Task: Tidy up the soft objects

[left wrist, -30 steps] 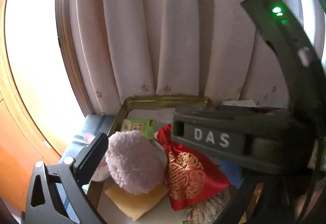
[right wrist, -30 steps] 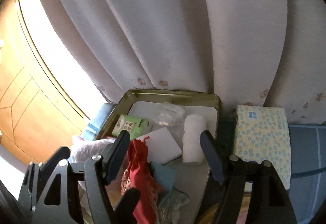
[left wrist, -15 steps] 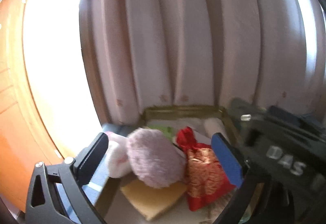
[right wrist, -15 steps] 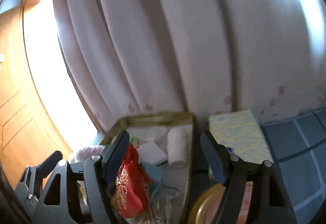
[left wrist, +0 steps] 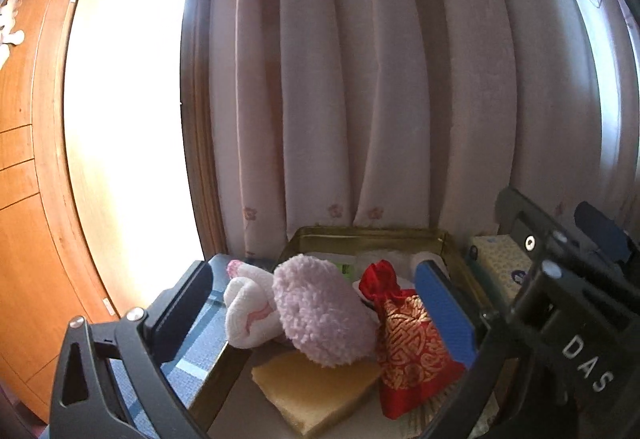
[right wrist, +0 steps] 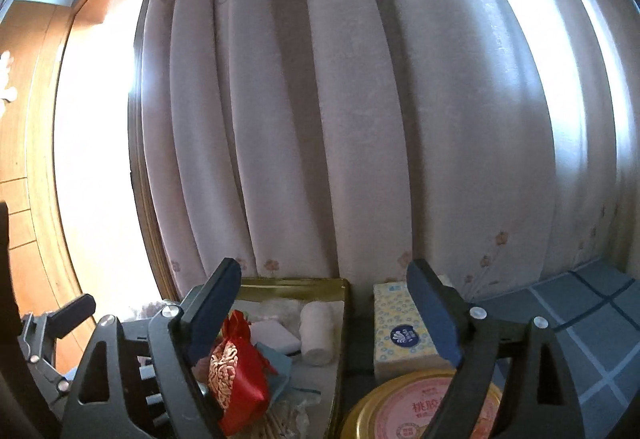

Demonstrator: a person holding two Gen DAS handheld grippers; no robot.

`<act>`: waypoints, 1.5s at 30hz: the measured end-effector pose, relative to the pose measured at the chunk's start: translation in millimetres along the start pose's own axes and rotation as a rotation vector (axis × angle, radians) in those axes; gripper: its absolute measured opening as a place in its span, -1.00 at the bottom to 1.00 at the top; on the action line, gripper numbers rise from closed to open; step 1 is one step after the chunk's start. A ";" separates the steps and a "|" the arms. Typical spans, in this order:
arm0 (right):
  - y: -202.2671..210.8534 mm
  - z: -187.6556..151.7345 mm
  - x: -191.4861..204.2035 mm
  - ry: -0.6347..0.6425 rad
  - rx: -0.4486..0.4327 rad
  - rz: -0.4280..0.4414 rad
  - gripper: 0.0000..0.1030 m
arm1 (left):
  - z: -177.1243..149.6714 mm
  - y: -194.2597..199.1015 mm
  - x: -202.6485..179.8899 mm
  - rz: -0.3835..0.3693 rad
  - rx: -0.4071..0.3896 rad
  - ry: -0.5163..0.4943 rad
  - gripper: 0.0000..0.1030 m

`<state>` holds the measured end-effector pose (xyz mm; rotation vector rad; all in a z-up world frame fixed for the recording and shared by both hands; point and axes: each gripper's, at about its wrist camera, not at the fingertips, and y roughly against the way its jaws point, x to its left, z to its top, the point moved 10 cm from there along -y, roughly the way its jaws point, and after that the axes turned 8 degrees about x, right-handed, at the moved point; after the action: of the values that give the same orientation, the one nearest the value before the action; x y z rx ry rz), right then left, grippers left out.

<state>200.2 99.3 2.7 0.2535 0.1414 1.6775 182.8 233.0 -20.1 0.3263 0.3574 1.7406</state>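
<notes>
A pale pink curtain [right wrist: 360,119] hangs in folds behind everything, with a blue checked cloth [right wrist: 592,319] spread over the surface below it. On that cloth sits a gold-rimmed tray [left wrist: 360,235] holding most of the soft things. A fluffy pink plush [left wrist: 324,315] lies at the tray's left edge, its white and pink part [left wrist: 248,315] hanging out over the rim, and it rests on a yellow sponge [left wrist: 316,395]. Just beside the plush on the right stands a red pouch [left wrist: 408,343] with gold embroidery, tied at the neck. Farther back in the tray are a white roll [right wrist: 318,333], a white pad [right wrist: 274,333] and a bit of blue cloth [right wrist: 280,363]. Right of the tray, outside it, stands a patterned tissue pack [right wrist: 400,327], and nearer the camera a round gold-rimmed tin [right wrist: 424,411] with a pink lid. The left gripper [left wrist: 316,315] is spread wide and empty — the plush and pouch show between its fingers. The right gripper [right wrist: 324,315] is likewise spread and holds nothing, raised above the tray's right edge.
</notes>
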 end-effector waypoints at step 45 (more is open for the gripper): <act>64.8 -0.4 0.0 0.018 -0.151 -0.080 0.80 | -13.0 28.8 21.1 0.019 -0.021 0.011 0.99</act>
<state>137.8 91.3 17.9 0.1170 0.0375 1.6020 147.7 247.6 -19.6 0.3057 0.3450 1.7642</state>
